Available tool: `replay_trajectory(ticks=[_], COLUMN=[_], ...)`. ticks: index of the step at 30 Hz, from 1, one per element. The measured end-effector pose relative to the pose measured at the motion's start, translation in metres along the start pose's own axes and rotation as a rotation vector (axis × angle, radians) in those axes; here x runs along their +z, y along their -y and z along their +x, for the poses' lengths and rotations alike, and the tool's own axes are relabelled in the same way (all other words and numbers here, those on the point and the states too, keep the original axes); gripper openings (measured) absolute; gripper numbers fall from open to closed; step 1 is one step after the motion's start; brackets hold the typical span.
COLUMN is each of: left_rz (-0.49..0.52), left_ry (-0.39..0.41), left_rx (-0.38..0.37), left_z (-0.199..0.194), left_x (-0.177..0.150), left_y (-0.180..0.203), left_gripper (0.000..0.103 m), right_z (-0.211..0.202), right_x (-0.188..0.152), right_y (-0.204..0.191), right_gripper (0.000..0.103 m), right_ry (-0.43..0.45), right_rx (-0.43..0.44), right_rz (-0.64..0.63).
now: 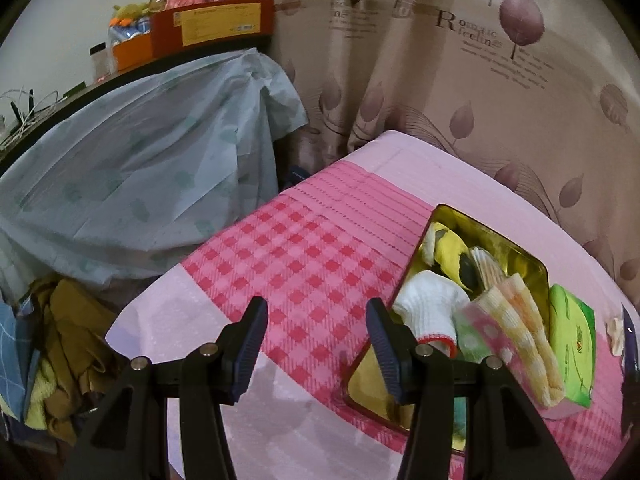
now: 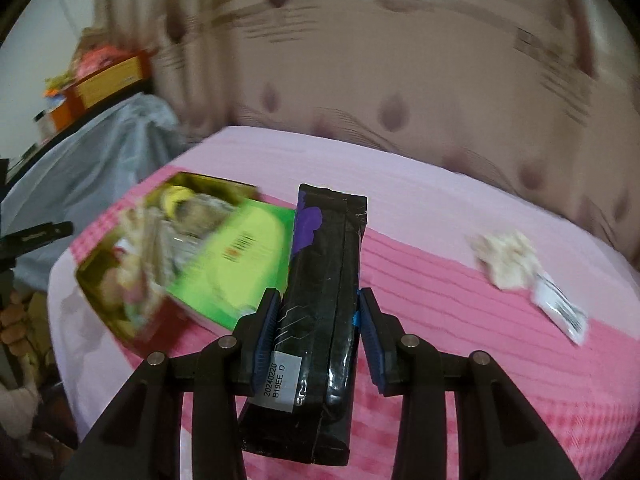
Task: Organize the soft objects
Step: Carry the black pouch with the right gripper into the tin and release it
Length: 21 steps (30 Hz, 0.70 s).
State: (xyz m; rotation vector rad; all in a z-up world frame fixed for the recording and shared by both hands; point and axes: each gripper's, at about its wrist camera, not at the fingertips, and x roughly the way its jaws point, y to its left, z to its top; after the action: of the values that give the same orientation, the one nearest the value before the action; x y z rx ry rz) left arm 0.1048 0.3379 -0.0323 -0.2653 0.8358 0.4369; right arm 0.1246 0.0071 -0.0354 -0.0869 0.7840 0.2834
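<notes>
Right gripper [image 2: 318, 322] is clamped on a black packet [image 2: 320, 300] (purple splash on it), held above the pink-covered table [image 2: 440, 200]. Left gripper [image 1: 316, 344] gapes wide with nothing in it, just beside the gold tin [image 1: 516, 248] of socks [image 1: 432, 304] near the table's right edge.

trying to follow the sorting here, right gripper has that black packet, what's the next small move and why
Probably carry the black packet left toward the gold tin and lower it there. The right gripper is clamped on it above the pink cloth, and the tin already holds socks and cloths with a green pack leaning on its rim. Space looks tight. The left gripper is open and empty beside the tin.
</notes>
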Motion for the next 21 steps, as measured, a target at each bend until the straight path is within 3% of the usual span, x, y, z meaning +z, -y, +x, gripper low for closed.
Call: replay_trajectory(ticks=[8, 14, 21], left_rz=[-0.047, -0.108, -0.094], left_ry=[0.022, 0.001, -0.001], left_rx=[0.054, 0.054, 0.042], left_z=[-0.003, 0.001, 0.001], left_x=[0.004, 0.007, 0.007], left_y=[-0.014, -0.027, -0.024], left_gripper=[0.052, 0.052, 0.052], right_z=[0.037, 0.078, 0.113], right_x=[0.035, 0.053, 0.064], right_y=[-0.064, -0.090, -0.107], right_gripper=[0.036, 0.036, 0.036], right_ry=[-0.026, -0.070, -0.110], right_rx=[0.115, 0.136, 0.155], right_rz=[-0.082, -0.097, -0.076])
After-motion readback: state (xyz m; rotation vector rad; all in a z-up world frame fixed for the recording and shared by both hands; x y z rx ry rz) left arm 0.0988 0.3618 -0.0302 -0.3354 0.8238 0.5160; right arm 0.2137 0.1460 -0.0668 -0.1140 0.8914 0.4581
